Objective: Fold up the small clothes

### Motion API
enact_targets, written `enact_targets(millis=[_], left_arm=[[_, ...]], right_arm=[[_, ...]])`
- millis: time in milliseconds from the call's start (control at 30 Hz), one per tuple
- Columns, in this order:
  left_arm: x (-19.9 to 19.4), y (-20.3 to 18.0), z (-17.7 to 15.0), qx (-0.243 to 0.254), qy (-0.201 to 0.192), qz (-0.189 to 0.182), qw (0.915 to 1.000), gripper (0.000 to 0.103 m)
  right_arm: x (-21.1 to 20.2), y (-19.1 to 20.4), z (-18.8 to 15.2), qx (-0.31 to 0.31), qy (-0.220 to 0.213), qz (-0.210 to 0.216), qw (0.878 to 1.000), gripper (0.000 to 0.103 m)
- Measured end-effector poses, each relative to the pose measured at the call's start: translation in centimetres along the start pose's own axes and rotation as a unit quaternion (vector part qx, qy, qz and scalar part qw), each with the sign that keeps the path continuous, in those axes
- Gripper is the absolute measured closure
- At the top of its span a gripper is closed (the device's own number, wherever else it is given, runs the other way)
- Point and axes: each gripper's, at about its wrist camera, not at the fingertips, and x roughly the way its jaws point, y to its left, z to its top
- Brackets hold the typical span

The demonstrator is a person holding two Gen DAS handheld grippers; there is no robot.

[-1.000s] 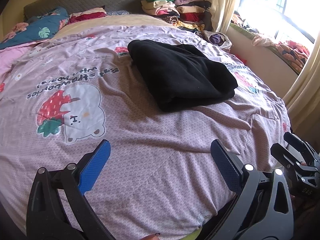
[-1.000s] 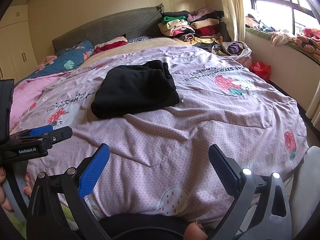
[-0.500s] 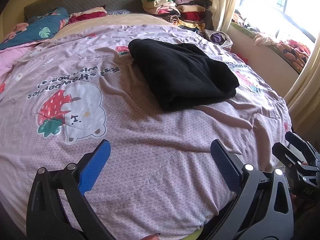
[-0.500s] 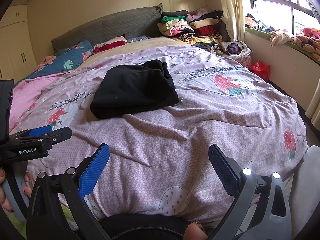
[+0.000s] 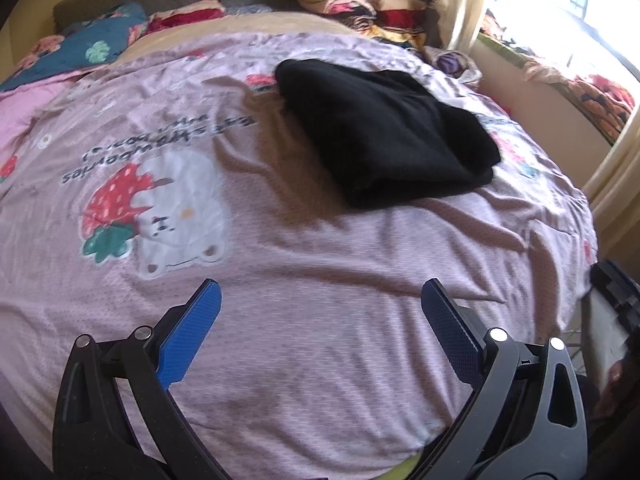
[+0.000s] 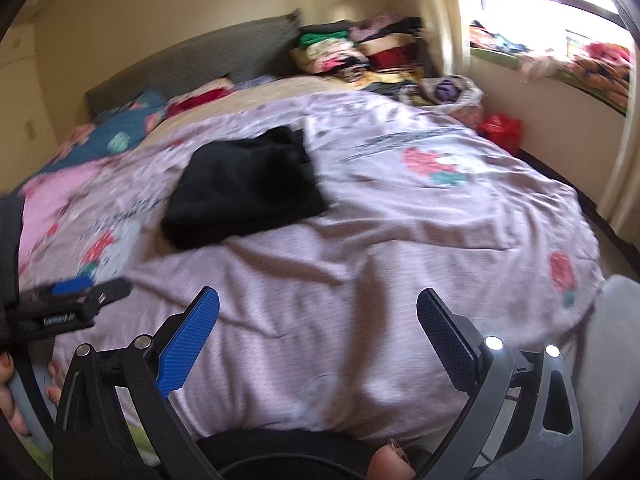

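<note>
A folded black garment (image 5: 384, 132) lies on the lilac strawberry-print bedspread (image 5: 280, 280), toward the far right of the middle. It also shows in the right wrist view (image 6: 244, 188), left of centre. My left gripper (image 5: 320, 300) is open and empty, low over the near part of the bed, well short of the garment. My right gripper (image 6: 318, 308) is open and empty near the bed's front edge. The left gripper also shows at the left edge of the right wrist view (image 6: 80, 300).
A pile of folded clothes (image 5: 360, 0) is stacked at the headboard's right end. Pillows and a teal quilt (image 5: 80, 48) lie at the far left. A window sill with clothes (image 6: 560, 60) runs along the right. A red bag (image 6: 500, 130) sits on the floor.
Both views have shifted and blurred. The garment sits a little farther off in the right wrist view. Both grippers stay open and empty.
</note>
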Motion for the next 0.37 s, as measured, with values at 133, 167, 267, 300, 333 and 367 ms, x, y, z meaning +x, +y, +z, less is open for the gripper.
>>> enact_targets(millis=[133,167,267,300,333,367], left_arm=[[-0.1,6.5,0.8,-0.063,-0.004,0.047,0.9969,0.009],[-0.3,9.0,1.0,-0.085,-0.009,0.065,0.9942,0.009],[-1.8,20.2,1.4,-0.173,-0.025,0.165,0.9706,0.009],[-2.7,24.5,1.3,-0.201,-0.031,0.205,0.9573,0.009],[-3.4,27.7,1.1,-0.221,-0.034,0.238,0.9451,0.009],[-4.1,31.6,0.8,-0.241,-0.033,0.275,0.9301,0.009]], right_arm=[[-1.9,-8.7,1.3,0.084,-0.022,-0.085,0.993,0.005],[-2.5,-12.7,1.4,0.123,-0.028,-0.125,0.984,0.004],[-2.7,-23.5,0.4,0.218,-0.007,-0.231,0.948,0.004],[-2.5,-27.9,-0.3,0.252,0.008,-0.264,0.931,0.004],[-2.3,-31.5,-1.1,0.277,0.024,-0.297,0.914,0.004],[-2.2,-35.6,-2.2,0.302,0.048,-0.341,0.889,0.004]])
